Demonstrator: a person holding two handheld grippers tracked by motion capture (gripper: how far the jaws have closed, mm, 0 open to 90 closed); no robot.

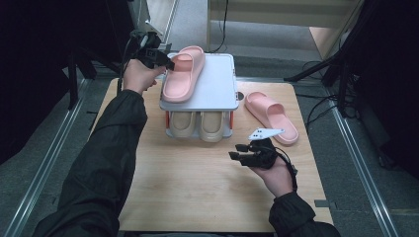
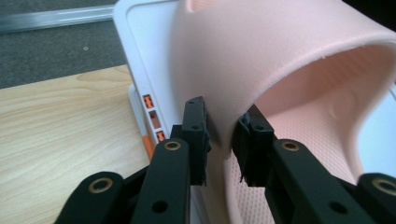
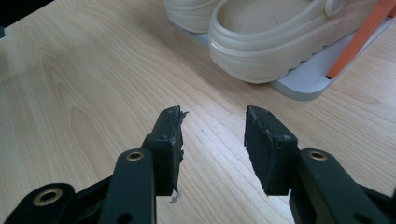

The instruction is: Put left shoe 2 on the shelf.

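One pink foam slipper (image 1: 184,74) lies on top of the white two-level plastic rack (image 1: 217,89); the left gripper (image 2: 223,140) straddles its strap, jaws loosening. The second pink slipper (image 1: 272,116) waits right of the rack; the right gripper (image 3: 212,140) hovers wide, empty.

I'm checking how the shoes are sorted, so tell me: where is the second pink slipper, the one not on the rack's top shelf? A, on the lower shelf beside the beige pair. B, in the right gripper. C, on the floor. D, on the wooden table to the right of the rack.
D: the second pink slipper lies flat on the wooden table, right of the rack, beyond the empty right gripper.
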